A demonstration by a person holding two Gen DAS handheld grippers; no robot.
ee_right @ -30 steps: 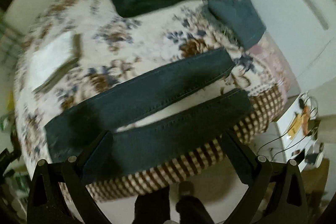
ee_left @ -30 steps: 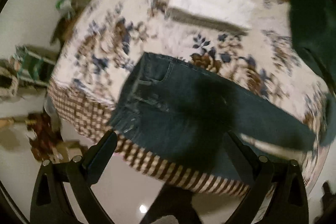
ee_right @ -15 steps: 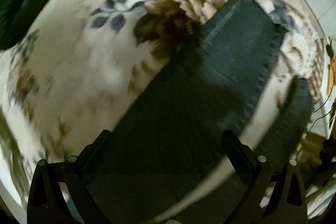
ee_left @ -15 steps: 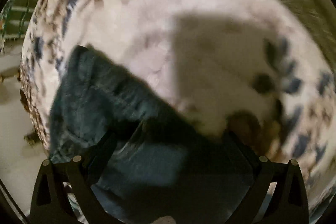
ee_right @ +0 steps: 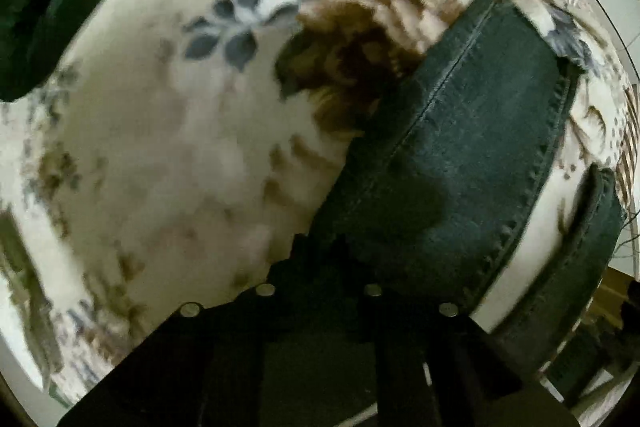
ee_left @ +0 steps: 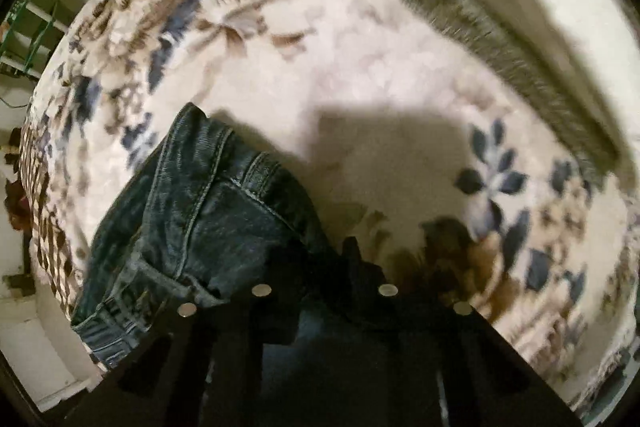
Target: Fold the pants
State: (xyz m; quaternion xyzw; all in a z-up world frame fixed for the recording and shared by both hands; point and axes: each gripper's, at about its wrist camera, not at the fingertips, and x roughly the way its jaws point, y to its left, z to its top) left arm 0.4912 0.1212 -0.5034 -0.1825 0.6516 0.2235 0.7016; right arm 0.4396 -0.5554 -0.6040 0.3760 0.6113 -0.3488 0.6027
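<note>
Dark jeans lie spread on a bed covered by a floral blanket, close to the bed's near edge. Left gripper: jaws drawn together, clenched on the far edge of the waist end, where the fabric bunches just left of the tips. Right gripper: jaws likewise drawn together on the far edge of the far leg, apparently pinching the denim at the seam; the contact itself is dark. The second leg lies apart, nearer the bed's edge. The step in hand appears to be the lengthwise fold, far leg onto near leg. To do it well, lift both grips level and together, keep the cloth taut between them, carry it toward the near edge, and lay seam upon seam before letting go. A dark green cloth lies at the far side.
</note>
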